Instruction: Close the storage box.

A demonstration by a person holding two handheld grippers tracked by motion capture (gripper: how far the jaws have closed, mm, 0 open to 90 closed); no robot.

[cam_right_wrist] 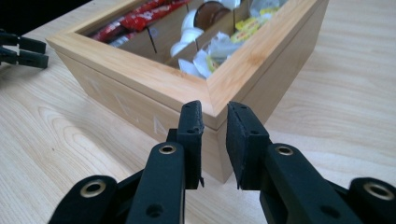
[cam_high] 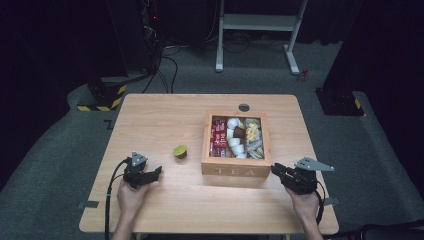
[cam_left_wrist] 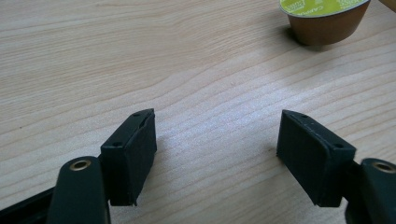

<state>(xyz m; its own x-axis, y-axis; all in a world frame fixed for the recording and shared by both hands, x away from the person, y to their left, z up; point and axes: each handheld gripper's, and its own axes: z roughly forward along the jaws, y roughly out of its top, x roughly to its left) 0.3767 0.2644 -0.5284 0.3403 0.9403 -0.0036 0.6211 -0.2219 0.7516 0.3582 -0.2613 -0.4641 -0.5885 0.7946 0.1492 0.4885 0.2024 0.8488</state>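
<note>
A wooden box (cam_high: pixel 235 165) marked TEA stands open on the right half of the table, holding red packets (cam_high: pixel 218 137), white capsules (cam_high: pixel 235 142) and yellow sachets (cam_high: pixel 254 132). A brown capsule with a green lid (cam_high: pixel 180 151) sits alone to the left of the box. My left gripper (cam_high: pixel 159 172) rests low near the front left, open, nothing between its jaws; in the left gripper view (cam_left_wrist: pixel 217 130) the capsule (cam_left_wrist: pixel 324 18) lies ahead to the right. My right gripper (cam_high: pixel 274 169) points at the box's front right corner (cam_right_wrist: pixel 212 100); its jaws (cam_right_wrist: pixel 215 116) stand a narrow gap apart, empty.
A round cable hole (cam_high: pixel 244 107) sits near the table's far edge. Bare wood (cam_high: pixel 150 120) spreads over the left half. Behind the table are a white desk frame (cam_high: pixel 260 22), cables and a yellow-black striped base (cam_high: pixel 102 97) on the floor.
</note>
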